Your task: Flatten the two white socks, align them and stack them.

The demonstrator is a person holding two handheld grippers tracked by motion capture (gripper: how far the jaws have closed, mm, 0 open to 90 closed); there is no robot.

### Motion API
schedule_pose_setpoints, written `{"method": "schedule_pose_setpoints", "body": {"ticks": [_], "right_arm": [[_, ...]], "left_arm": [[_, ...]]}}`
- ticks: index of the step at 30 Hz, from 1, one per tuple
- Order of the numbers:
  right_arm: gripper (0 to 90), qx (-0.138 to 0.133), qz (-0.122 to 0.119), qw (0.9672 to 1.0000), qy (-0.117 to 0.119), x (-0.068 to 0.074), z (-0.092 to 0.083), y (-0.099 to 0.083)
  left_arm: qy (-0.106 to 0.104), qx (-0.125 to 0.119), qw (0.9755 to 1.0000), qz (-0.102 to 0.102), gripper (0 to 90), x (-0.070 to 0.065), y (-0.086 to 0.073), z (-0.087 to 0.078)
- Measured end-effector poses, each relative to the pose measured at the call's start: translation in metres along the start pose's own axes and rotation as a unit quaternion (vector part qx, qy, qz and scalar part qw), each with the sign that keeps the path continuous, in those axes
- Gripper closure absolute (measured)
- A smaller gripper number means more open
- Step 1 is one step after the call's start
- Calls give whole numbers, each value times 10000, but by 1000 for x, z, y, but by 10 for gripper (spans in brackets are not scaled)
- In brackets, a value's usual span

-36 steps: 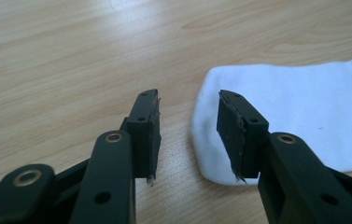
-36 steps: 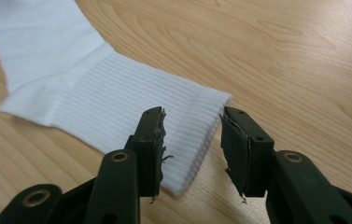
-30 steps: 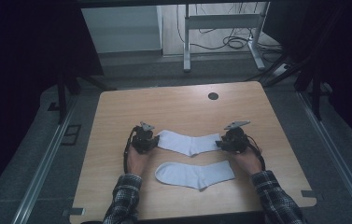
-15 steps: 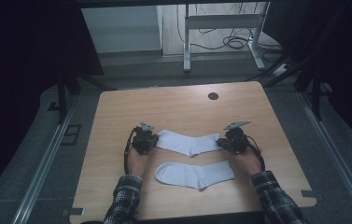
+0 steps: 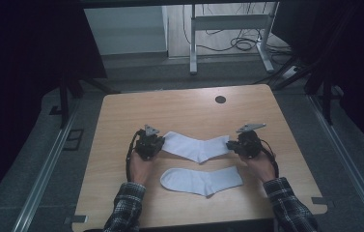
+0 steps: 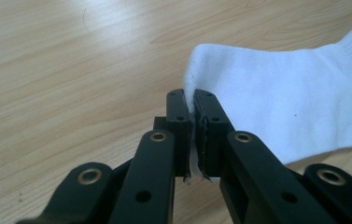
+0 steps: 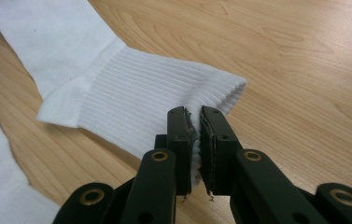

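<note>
- Sock, white cotton, ribbed cuff, far one of two (image 5: 196, 146): lies at table centre, pinched at both ends.
- Left gripper (image 6: 193, 105): jaws clamped on the toe end, at 9 o'clock.
- Right gripper (image 7: 194, 122): jaws clamped on the ribbed cuff, at 3 o'clock.
- Second white sock (image 5: 201, 180): flat at 6 o'clock, just beside the first.
- Advice: lift both ends level, keep fabric taut, then lower squarely onto the second sock on the light wooden table (image 5: 179, 108).

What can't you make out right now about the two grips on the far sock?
- How much cloth each grip holds: in the left gripper view and the right gripper view the closed jaws cover the pinched edge of the far sock.
- Whether the sock has left the table: too small in the high view.
- The near sock: its toe is cut off by the right gripper view's left edge.
</note>
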State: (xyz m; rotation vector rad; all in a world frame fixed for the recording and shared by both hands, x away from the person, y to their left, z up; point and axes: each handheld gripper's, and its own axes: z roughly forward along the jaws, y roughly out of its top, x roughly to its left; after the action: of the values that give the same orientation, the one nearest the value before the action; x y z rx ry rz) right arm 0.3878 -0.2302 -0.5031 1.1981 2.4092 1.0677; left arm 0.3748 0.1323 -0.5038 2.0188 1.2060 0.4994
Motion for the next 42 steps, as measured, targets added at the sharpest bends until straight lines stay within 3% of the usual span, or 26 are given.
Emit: {"method": "schedule_pose_setpoints", "body": {"ticks": [15,25,32,42], "right_arm": [[828,-107,-154,9998,118,5,-29,-2],[828,-44,-289,9993,240,14,-54,-13],[827,56,-399,9984,395,29,-69,-24],[826,275,-513,9966,576,45,-72,-40]], "left_arm": [[-210,-150,9996,120,851,-17,-8,-30],[-295,-149,9988,368,850,-39,-22,-54],[-368,-158,9982,436,849,-51,-37,-75],[-474,-73,9980,413,849,-61,-66,-92]]}}
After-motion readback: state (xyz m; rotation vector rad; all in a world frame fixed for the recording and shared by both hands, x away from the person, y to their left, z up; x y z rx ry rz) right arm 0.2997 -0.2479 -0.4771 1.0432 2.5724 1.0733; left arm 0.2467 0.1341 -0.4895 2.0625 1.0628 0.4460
